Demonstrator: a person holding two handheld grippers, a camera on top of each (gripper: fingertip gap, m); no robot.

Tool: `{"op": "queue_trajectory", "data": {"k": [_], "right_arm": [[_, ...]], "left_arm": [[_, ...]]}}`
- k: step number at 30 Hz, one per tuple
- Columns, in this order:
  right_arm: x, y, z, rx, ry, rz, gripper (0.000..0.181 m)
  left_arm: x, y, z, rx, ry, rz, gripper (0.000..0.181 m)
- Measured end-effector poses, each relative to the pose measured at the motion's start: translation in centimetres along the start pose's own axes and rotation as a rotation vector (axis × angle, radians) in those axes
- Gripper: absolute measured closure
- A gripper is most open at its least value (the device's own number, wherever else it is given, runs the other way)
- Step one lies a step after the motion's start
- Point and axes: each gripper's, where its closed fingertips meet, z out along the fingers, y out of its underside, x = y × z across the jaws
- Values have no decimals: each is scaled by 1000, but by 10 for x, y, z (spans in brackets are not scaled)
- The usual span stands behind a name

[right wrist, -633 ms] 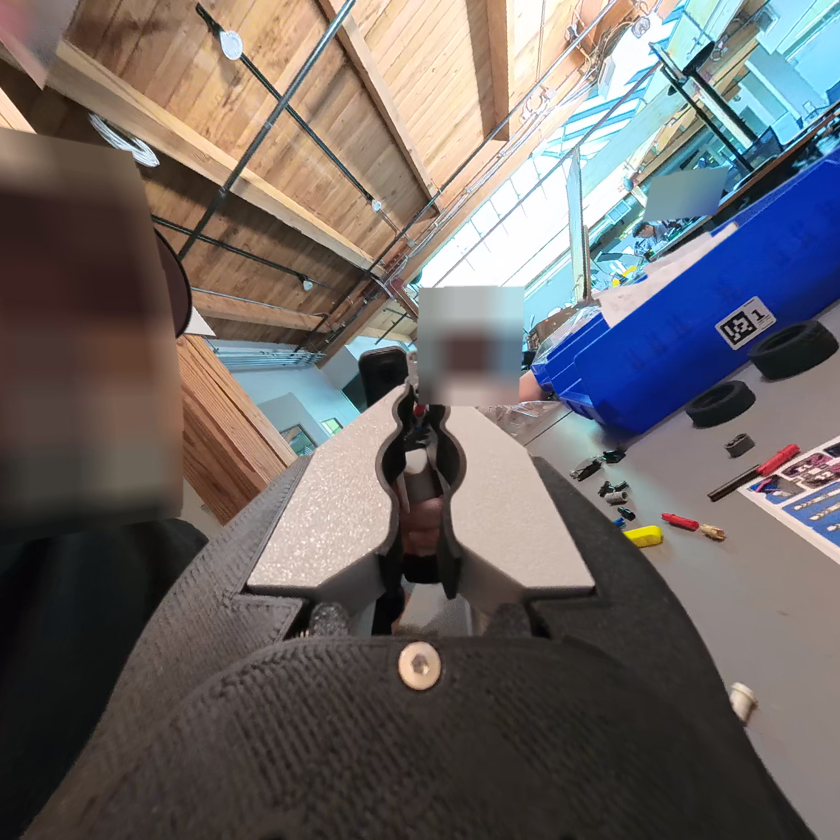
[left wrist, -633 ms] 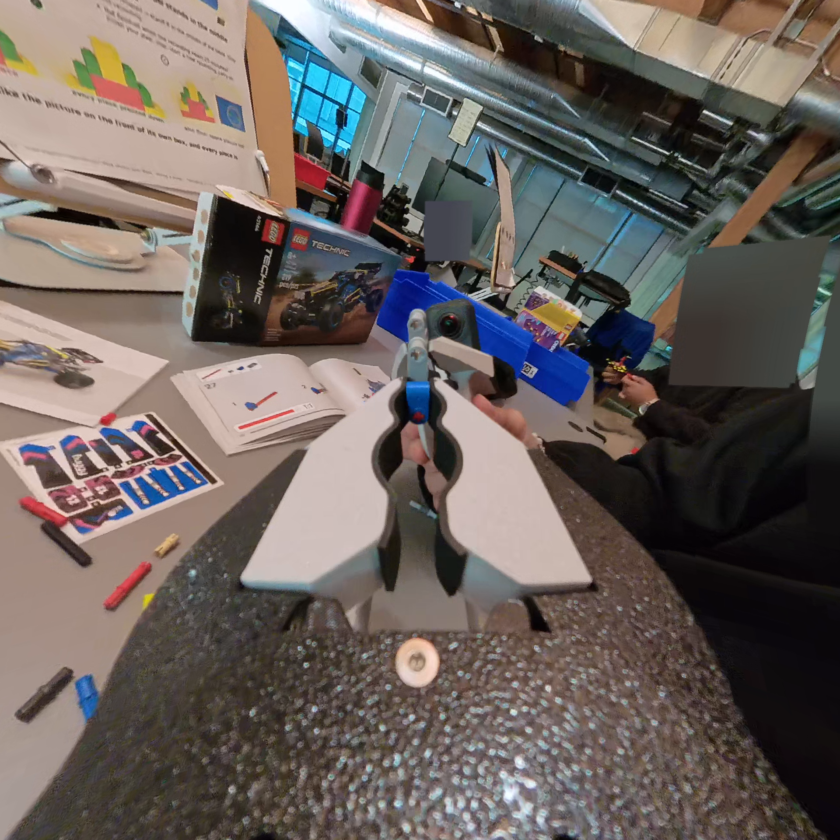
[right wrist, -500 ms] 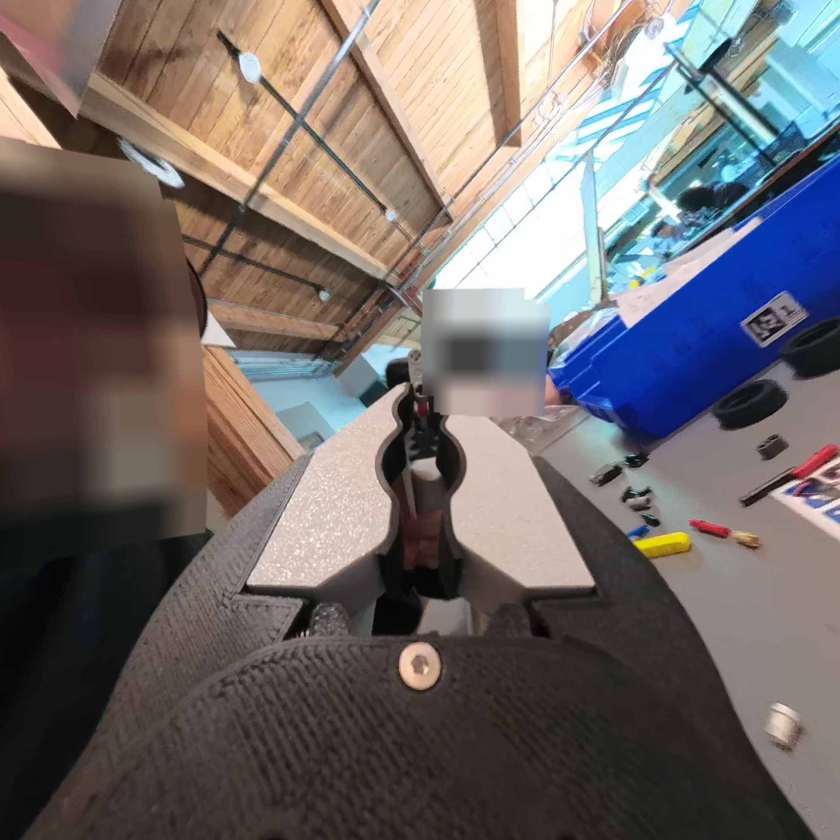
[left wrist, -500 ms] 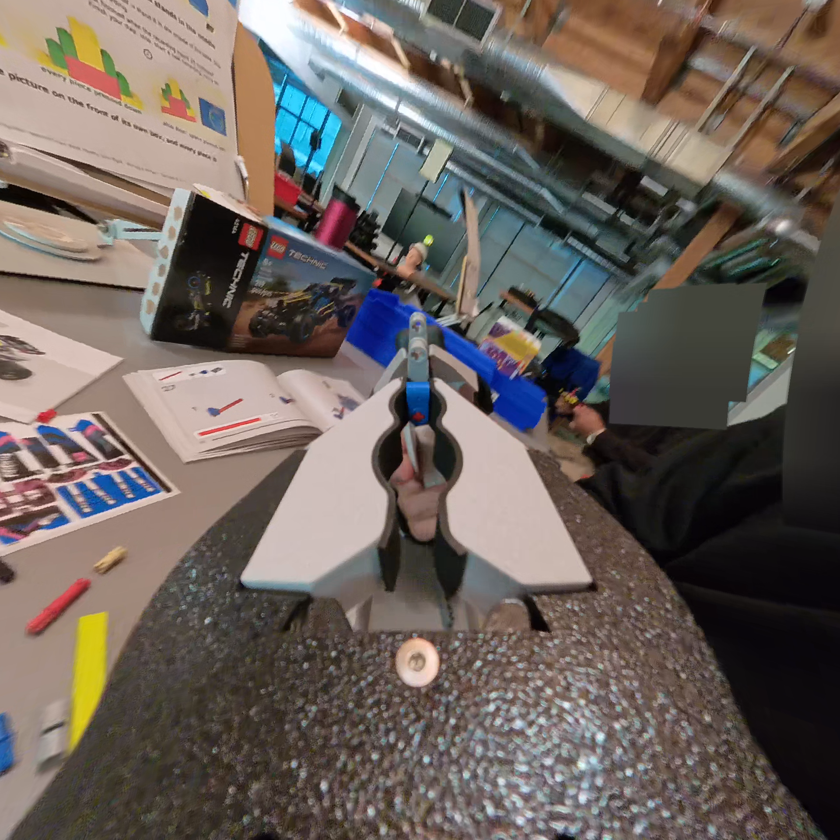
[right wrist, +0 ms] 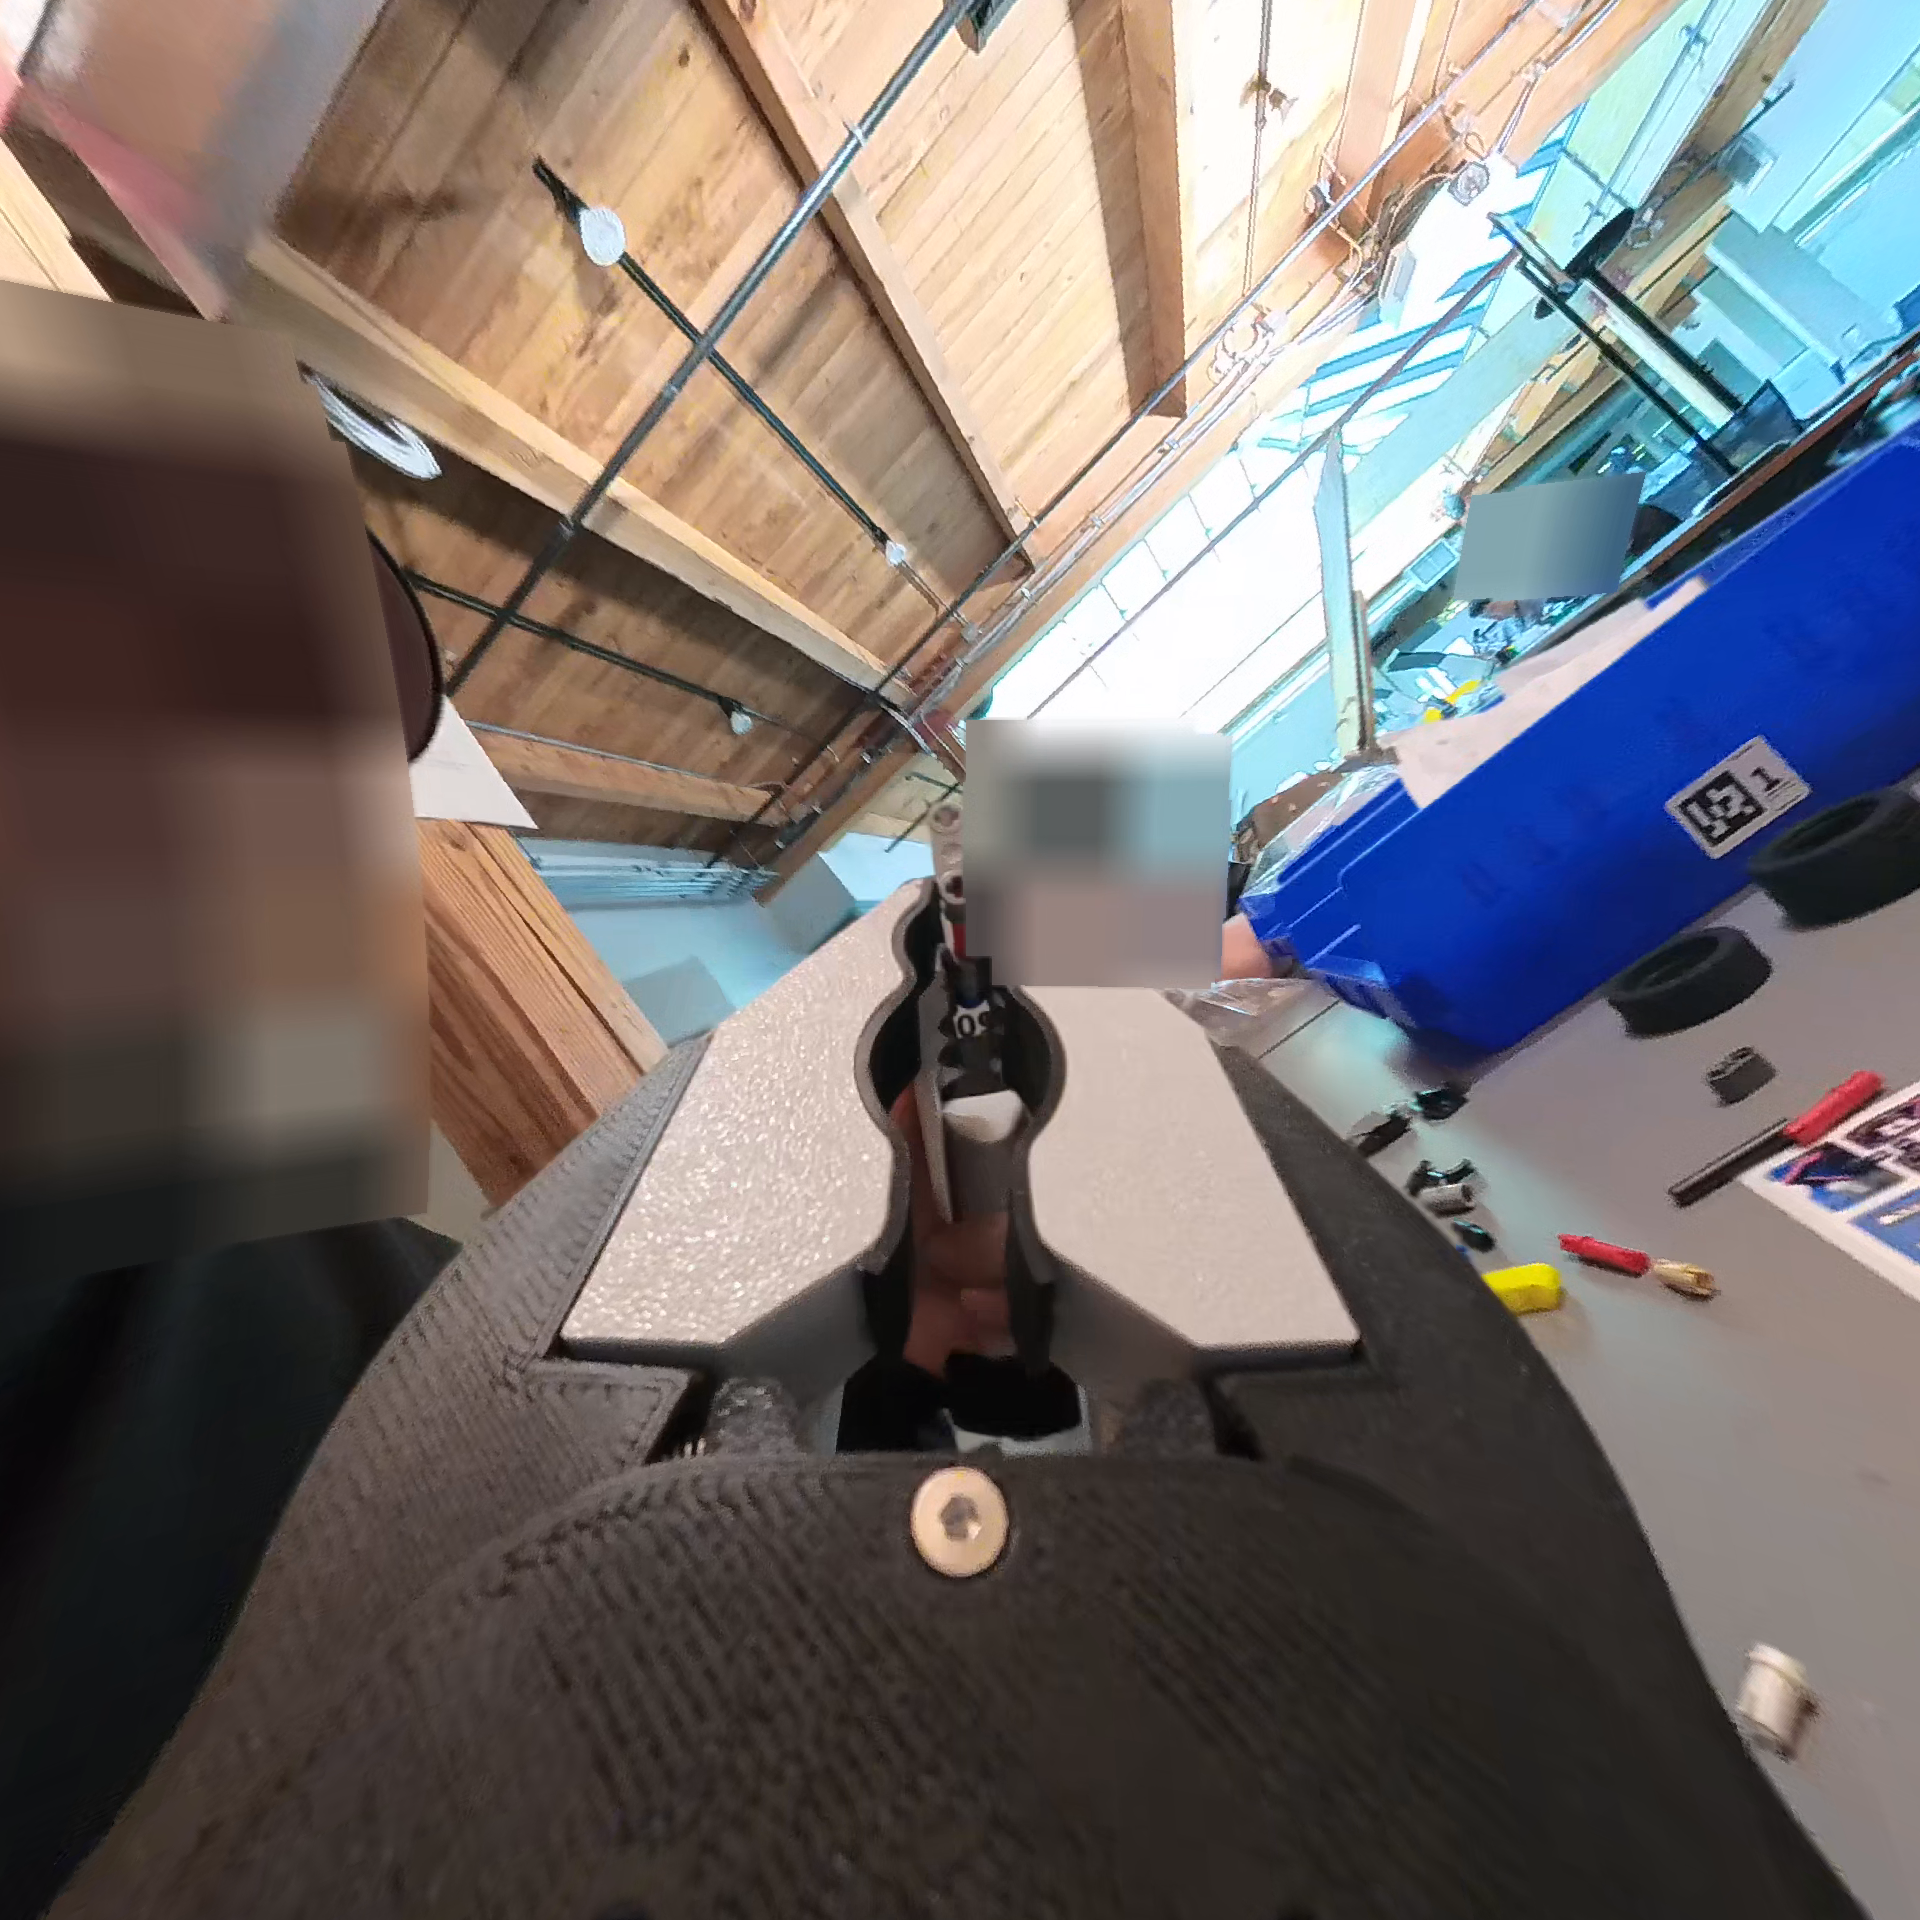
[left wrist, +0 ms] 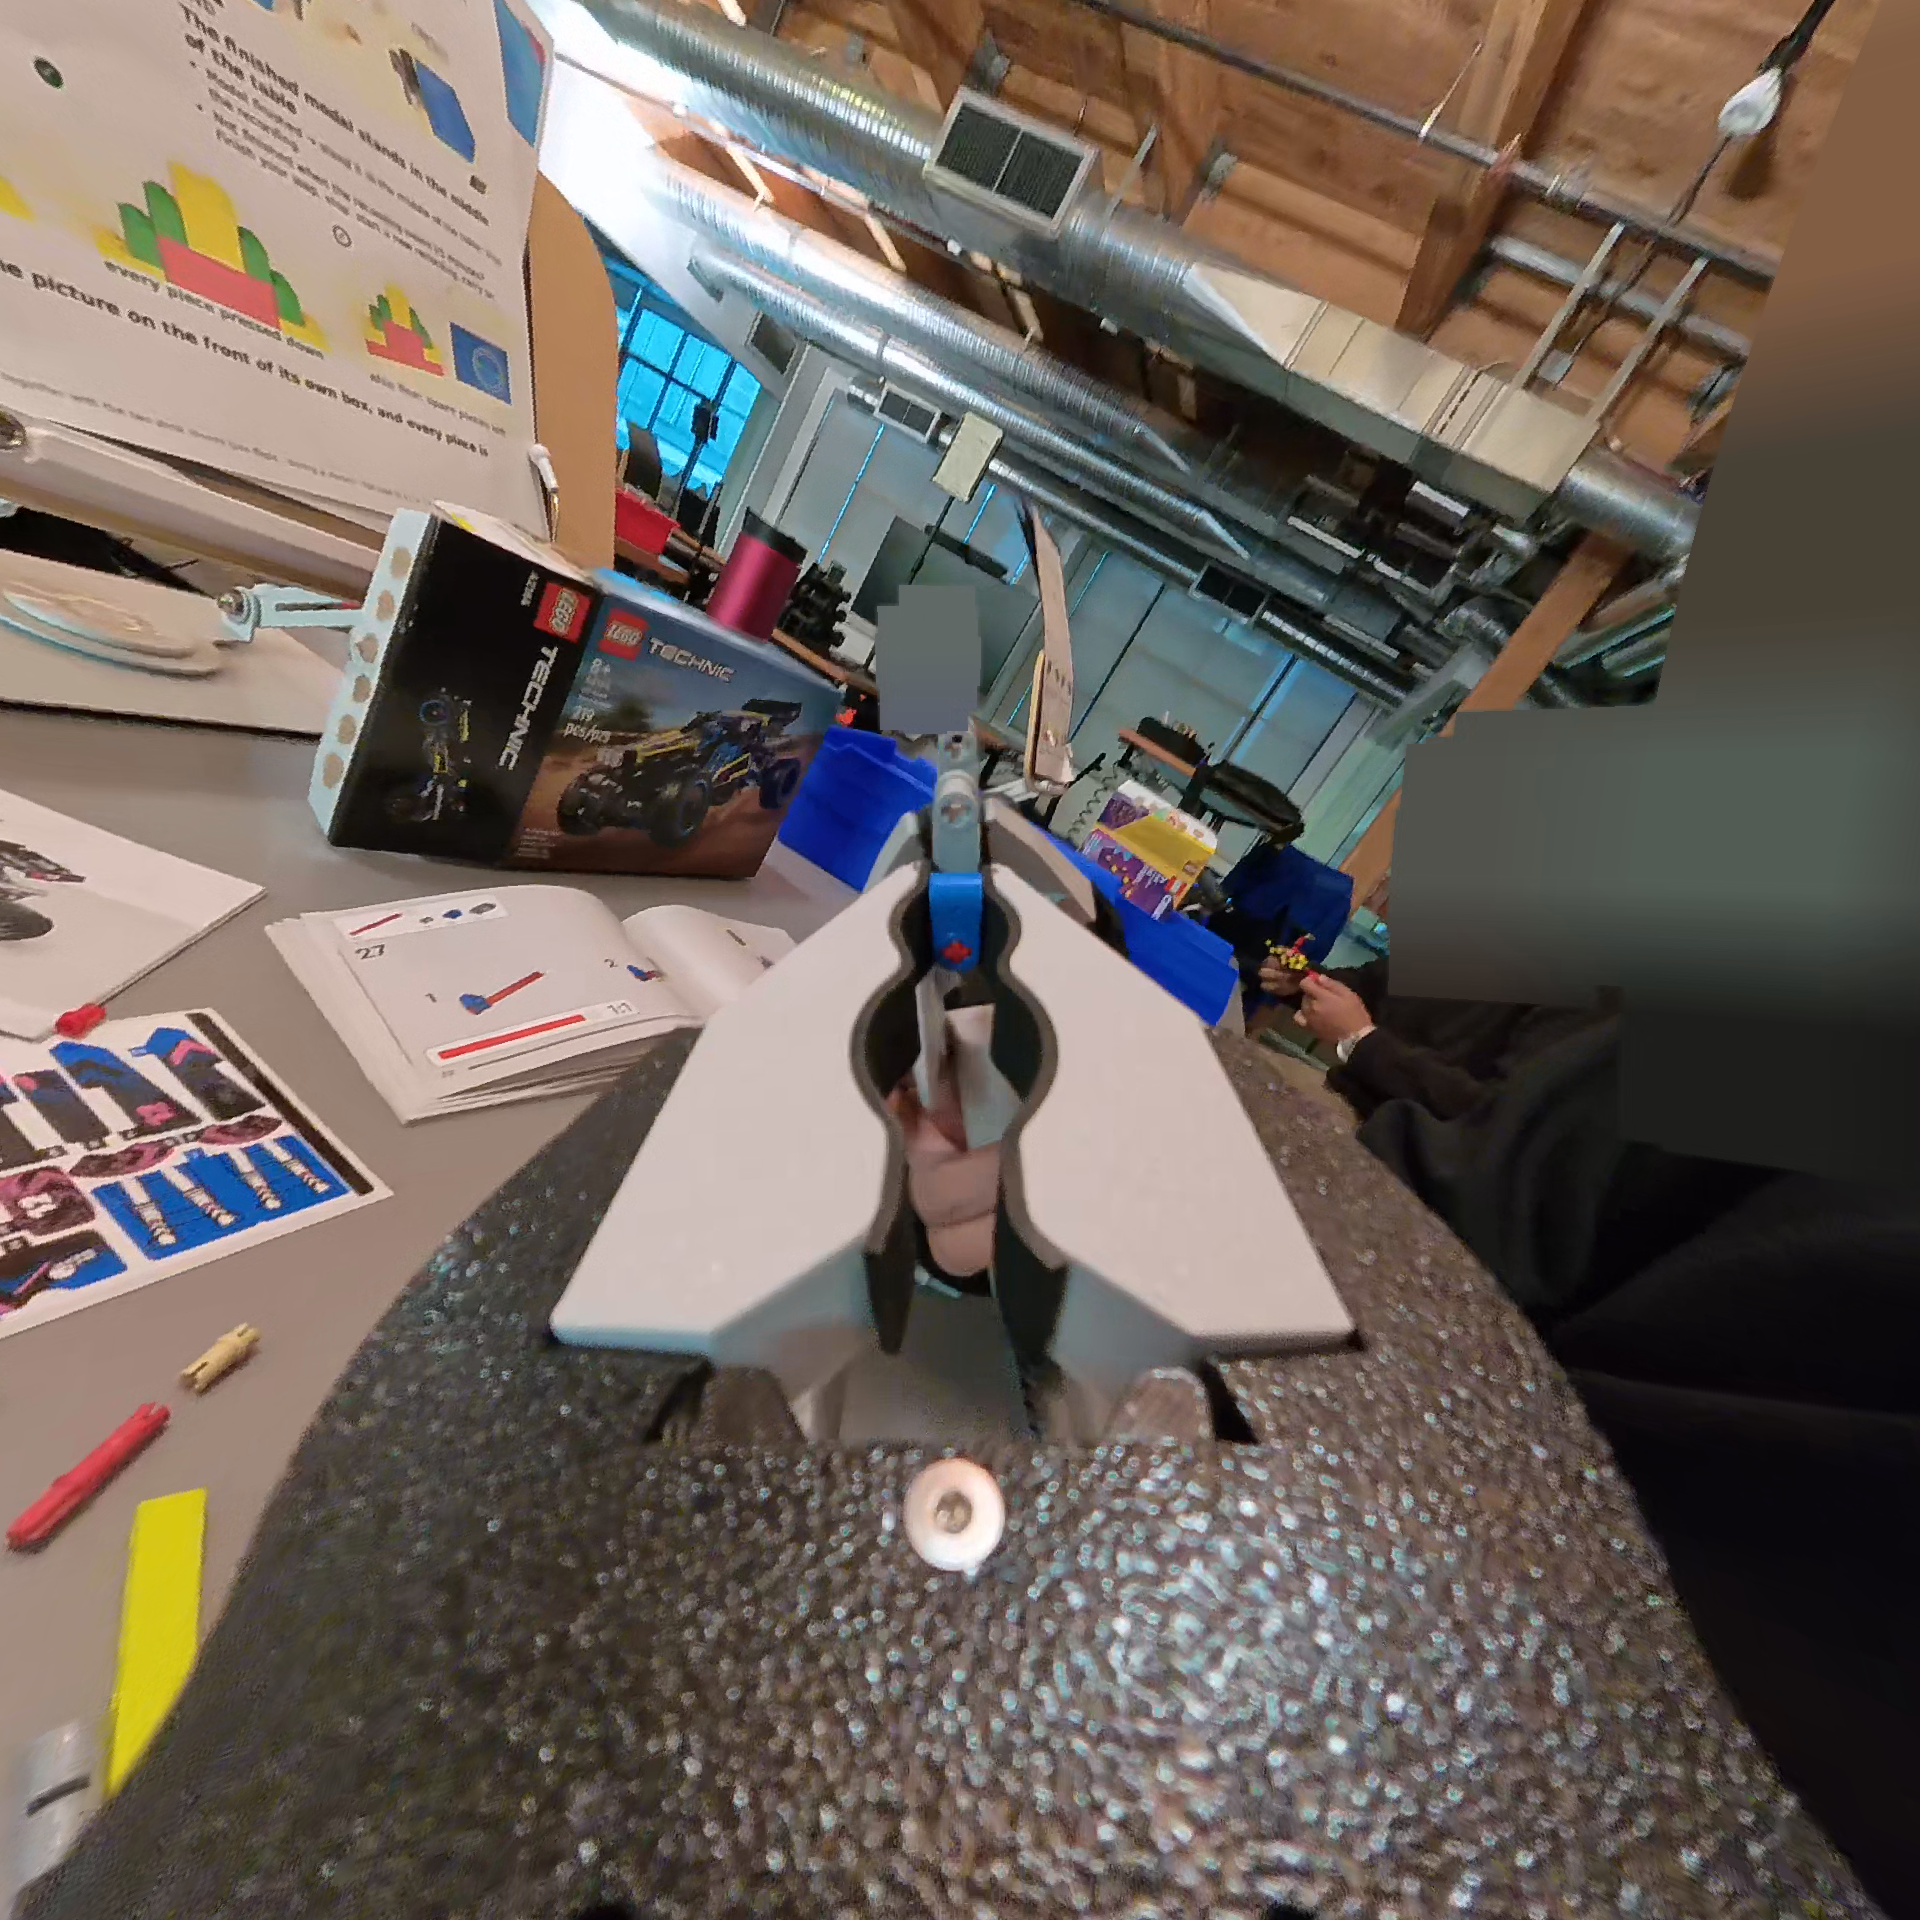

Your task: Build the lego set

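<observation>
The left claw is clenched on a small lego assembly: a blue piece with a red cross-shaped axle end sits right between the fingertips, and a grey beam rises from it past the tips. Through the gap behind the tips a person's hand and a grey part of the other tool show. In the right wrist view, the right claw is drawn nearly together on the same lego assembly, seen edge-on as a narrow stack of grey, red and dark pieces between the tips, both claws raised off the grey surface.

Nearest on that surface lie a yellow beam, a red axle and a tan pin. Beyond them sit a sticker sheet and an open instruction booklet, then the set's box. In the right wrist view two black tyres rest beside a blue bin.
</observation>
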Motion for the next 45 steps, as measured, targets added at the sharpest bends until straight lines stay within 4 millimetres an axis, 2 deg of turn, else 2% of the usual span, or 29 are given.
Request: {"op": "queue_trajectory", "data": {"k": [1,3,7,11,17,21,34,38,42,45], "right_arm": [[1,0,-1,-11,14,-22,172],[3,-1,-2,-33,43,-68,165],[-4,0,-1,-81,36,-152,166],[-10,3,1,-114,27,-199,176],[-13,5,1,-153,28,-247,176],[-13,7,2,-169,31,-249,175],[-18,3,4,-19,-45,-73,175],[-20,2,4,-13,-48,-74,175],[-21,3,3,-108,-6,-239,176],[-27,4,5,-139,-9,-284,177]], "left_arm": [[0,-1,-1,7,7,-3,177],[0,-2,-4,1,4,14,176],[4,-2,-4,-15,28,29,176],[8,0,-3,-30,45,32,176],[12,3,-1,-47,66,36,176],[11,2,-3,-43,67,43,176],[15,-2,2,29,104,24,177],[17,-2,2,26,103,48,177],[19,-2,0,5,106,91,176],[23,-3,-1,6,130,98,177]]}}
